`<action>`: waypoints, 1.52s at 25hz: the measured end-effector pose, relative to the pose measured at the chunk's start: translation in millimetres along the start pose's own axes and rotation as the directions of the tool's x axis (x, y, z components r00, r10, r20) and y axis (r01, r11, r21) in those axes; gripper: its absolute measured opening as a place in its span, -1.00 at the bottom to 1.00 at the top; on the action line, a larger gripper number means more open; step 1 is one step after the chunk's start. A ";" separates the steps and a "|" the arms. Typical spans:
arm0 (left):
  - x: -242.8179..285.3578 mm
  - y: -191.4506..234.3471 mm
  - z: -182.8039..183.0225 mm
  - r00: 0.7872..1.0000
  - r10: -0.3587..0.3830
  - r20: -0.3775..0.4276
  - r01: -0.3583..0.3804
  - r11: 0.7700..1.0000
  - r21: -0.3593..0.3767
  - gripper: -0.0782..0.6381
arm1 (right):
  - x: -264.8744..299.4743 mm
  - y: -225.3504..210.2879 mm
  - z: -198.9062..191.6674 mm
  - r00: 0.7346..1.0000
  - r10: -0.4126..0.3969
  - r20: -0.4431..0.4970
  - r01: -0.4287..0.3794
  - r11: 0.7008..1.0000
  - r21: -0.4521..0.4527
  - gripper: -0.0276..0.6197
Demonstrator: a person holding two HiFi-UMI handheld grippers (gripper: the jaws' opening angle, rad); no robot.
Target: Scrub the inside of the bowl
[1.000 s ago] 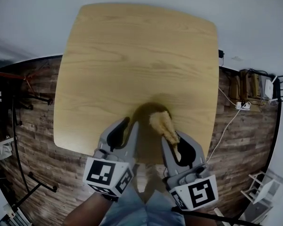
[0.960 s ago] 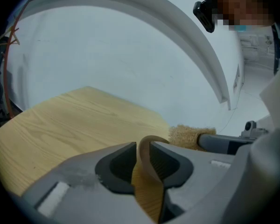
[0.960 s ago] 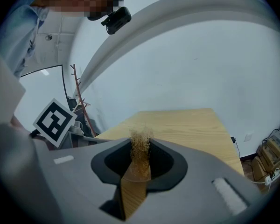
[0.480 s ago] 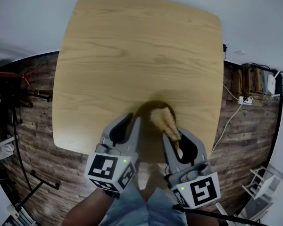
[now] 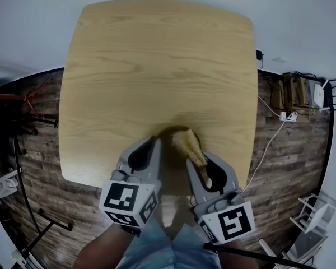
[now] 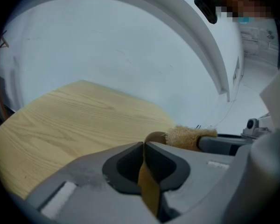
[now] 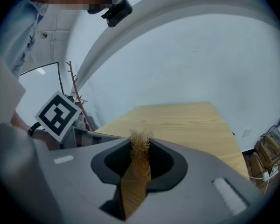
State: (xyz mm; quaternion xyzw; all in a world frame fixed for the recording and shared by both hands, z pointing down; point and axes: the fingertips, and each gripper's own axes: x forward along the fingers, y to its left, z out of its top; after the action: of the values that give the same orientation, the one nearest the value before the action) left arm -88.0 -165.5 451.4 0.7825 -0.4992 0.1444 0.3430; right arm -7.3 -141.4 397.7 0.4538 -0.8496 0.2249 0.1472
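Scrubber (image 5: 186, 143) shifts slightly inside bowl (image 5: 164, 138). Right tool (image 7: 139, 149) grips it, left tool (image 6: 144, 148) clamps the rim. Scrubbing looks mid-stroke.

Head view: steeply down on the desk (image 5: 157, 66). Both gripper views: low, close, across the same desk toward the wall (image 6: 107, 45).

Dark brown round bowl (image 5: 163, 134): only the far rim shows in the head view; the rest sits under both grippers.
Rim at left gripper (image 6: 144, 148): one thin edge-on strip between the jaws, body hidden.
Tan fibrous scrubber (image 5: 188, 145): near end buried in the right gripper (image 7: 139, 149) jaws.
Light wooden worktop (image 5: 157, 66): near edge covered.
Floor clutter (image 5: 302, 97): too small to tell.
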 end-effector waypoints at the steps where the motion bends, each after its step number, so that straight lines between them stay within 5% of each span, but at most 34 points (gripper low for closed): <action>1: 0.1 -0.9 1.8 1.000 0.000 0.001 0.000 1.000 0.007 -0.68 | 0.8 -1.3 -0.8 1.000 -0.003 -0.005 0.003 1.000 -0.007 -0.64; 15: 2.3 -21.0 14.2 0.999 -0.045 -0.016 0.047 0.990 0.131 -0.68 | 27.4 -4.4 -21.2 0.981 -0.026 -0.191 0.010 0.996 -0.086 -0.66; 24: 5.0 -30.3 25.1 0.998 -0.069 -0.005 0.069 0.984 0.162 -0.69 | 42.5 25.7 -22.9 0.962 0.121 -0.244 -0.155 0.980 -0.123 -0.70; 30: 2.2 -13.7 30.7 0.999 -0.043 0.005 0.041 0.983 0.182 -0.69 | 35.1 54.2 -32.8 0.914 0.267 -0.305 -0.310 0.945 -0.101 -0.72; 38: 0.3 -11.8 31.6 1.000 -0.017 0.003 0.015 0.963 0.268 -0.69 | 15.1 44.4 -22.0 0.919 0.260 -0.296 -0.300 0.949 -0.097 -0.72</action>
State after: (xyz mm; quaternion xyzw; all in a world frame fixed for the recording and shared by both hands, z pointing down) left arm -81.2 -184.1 424.1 0.8260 -0.4698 0.2056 0.2338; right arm -51.7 -119.1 412.3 0.2796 -0.8901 0.2452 0.2635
